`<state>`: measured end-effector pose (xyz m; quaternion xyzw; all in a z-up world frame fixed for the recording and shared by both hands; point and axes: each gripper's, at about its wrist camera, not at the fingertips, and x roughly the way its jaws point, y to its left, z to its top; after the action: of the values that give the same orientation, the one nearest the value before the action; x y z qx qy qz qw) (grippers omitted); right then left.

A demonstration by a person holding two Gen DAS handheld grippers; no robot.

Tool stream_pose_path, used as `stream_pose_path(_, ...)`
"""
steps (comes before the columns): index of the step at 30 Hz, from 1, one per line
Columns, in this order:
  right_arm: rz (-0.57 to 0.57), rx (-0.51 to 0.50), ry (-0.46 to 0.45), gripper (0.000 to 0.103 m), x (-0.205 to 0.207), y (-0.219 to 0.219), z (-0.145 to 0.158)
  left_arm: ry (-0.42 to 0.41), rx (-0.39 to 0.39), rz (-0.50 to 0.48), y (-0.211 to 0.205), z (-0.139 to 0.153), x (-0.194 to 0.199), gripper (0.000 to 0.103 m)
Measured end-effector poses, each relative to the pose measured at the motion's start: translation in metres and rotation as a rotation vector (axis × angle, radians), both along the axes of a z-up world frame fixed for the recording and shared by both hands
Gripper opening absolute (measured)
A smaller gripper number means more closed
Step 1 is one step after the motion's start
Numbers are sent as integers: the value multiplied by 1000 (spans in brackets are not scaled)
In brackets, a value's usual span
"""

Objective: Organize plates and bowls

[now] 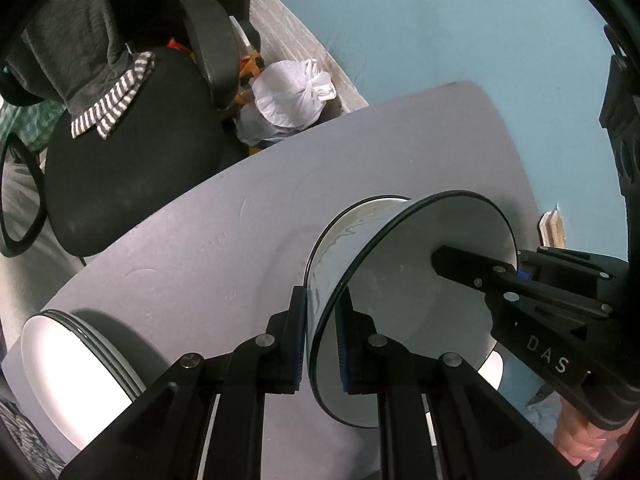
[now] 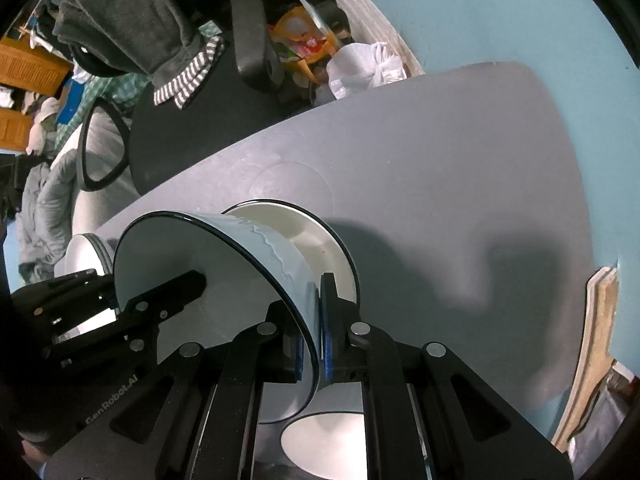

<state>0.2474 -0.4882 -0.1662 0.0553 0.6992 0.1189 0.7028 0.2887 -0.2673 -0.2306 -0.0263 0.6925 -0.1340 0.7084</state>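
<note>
A: Left wrist view: a bowl [image 1: 404, 304] is gripped on opposite sides of its rim, pinched by the left tool [image 1: 322, 344] and the right tool [image 1: 516, 270], over the grey surface [image 1: 200, 240].

B: Why by both?

A: A two-sided hold is judged to keep it steady. Another bowl [image 2: 304, 236] is seen directly beneath it, so nesting is probably intended.

B: And the plates?

A: A stack of plates [image 1: 76, 376] is kept at the surface's edge, well apart.
</note>
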Motion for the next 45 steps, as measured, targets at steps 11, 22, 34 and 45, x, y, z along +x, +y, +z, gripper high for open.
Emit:
stream_pose_path(11,3,-42,19,8,4,-2,-8,-24,16,-30,-5,0,6,13)
stream_pose_path(22,16,-61,21,17,2,1,-6,-58,51,-36,-5,5,5,27)
stream_pose_path(34,-15,-85,-6,41,-4,1,6,-96,55,-31,-4,19,-3,35)
stream_pose_path(45,-41,-84,-54,57,-11,-10,25,-140,59,-3,4,41,-12,48)
